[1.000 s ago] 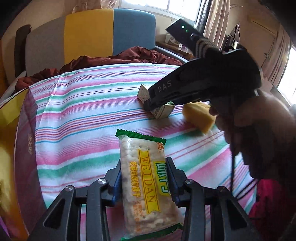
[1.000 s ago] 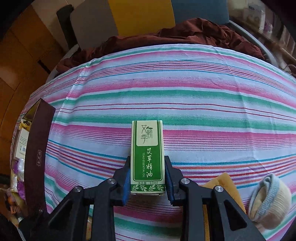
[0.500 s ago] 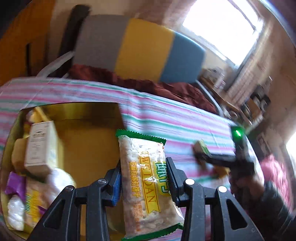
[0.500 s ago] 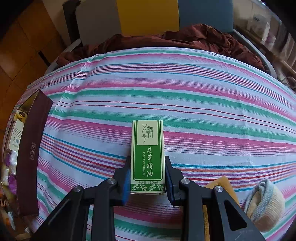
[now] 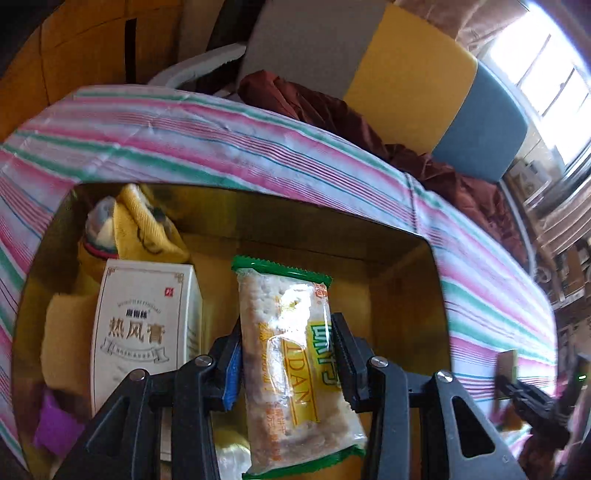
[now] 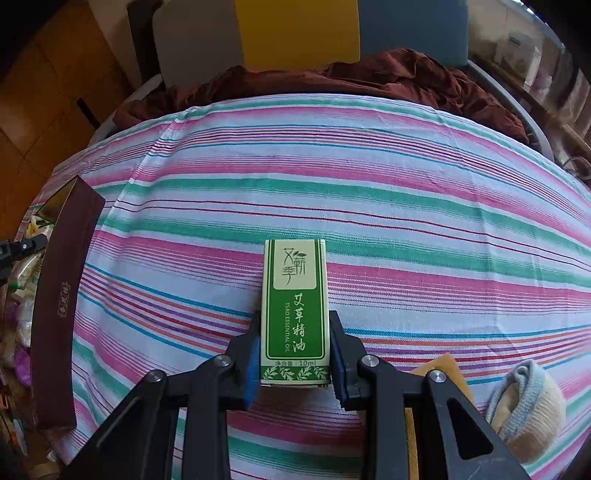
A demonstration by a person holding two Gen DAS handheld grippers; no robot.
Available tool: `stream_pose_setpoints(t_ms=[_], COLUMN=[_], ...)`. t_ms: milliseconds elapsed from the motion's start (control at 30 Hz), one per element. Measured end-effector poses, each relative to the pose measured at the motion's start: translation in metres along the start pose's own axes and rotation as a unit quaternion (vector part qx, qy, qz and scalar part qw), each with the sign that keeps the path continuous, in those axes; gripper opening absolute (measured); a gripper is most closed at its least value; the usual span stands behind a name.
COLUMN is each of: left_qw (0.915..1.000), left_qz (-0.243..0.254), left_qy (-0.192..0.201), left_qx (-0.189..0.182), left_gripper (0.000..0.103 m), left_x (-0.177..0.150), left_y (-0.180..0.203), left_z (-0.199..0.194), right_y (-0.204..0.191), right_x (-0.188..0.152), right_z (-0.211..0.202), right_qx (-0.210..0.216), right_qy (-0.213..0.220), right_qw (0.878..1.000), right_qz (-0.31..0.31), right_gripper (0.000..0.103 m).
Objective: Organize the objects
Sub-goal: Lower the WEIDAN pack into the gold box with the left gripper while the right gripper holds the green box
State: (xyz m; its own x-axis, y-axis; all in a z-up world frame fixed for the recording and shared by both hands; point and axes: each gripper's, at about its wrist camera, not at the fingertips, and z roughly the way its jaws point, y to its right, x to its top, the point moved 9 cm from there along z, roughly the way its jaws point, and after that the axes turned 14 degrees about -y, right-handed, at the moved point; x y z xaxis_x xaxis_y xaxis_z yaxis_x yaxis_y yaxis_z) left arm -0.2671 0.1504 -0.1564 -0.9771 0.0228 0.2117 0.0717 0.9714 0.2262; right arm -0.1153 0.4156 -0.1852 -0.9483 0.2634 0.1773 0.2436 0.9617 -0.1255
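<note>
My left gripper point(image 5: 286, 343) is shut on a cracker packet point(image 5: 291, 362) with green ends and holds it over the open gold-lined box point(image 5: 406, 314). The box holds a white carton point(image 5: 144, 328), a yellow cloth point(image 5: 144, 229) and a purple packet point(image 5: 55, 428). My right gripper point(image 6: 293, 343) is shut on a green essential oil box point(image 6: 293, 310) above the striped cloth point(image 6: 369, 192). The box's dark maroon wall point(image 6: 59, 302) shows at the far left of the right wrist view. The right gripper also shows small at the right edge of the left wrist view point(image 5: 517, 391).
A grey-rimmed cream sock point(image 6: 528, 410) and an orange-yellow piece point(image 6: 439, 373) lie on the cloth at the lower right. A dark red cloth point(image 6: 351, 81) and a grey, yellow and blue chair back point(image 6: 295, 33) stand behind the table.
My left gripper swung left with the cracker packet, from over the striped cloth to over the open box. My right gripper stayed nearly still, holding the green box.
</note>
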Motion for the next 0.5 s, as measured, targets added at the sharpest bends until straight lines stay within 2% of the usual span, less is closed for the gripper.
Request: stream_pose_setpoints(t_ms=[167,267,500], left_qw=[0.9997,0.9993,0.9955], left_qz=[0.016,0.025,0.054], left_qy=[-0.004,0.007,0.075], left_qx=[0.02,0.027,0.017], left_gripper=[0.044,0.044,0.044], left_x=[0.005,0.002,-0.032], left_y=[-0.002,-0.001,0.001], left_z=[0.005,-0.006,-0.06], right_y=[-0.001,0.001,0.0], right_x=[0.002,0.001,0.001], right_z=[0.001,0.0,-0.001], right_qx=[0.0,0.0,-0.005], right_qy=[0.001,0.001,0.005], right_qw=[1.0,1.0,1.0], right_qz=[-0.002,-0.004,-0.007], right_gripper=[0.032,0.032,0.032])
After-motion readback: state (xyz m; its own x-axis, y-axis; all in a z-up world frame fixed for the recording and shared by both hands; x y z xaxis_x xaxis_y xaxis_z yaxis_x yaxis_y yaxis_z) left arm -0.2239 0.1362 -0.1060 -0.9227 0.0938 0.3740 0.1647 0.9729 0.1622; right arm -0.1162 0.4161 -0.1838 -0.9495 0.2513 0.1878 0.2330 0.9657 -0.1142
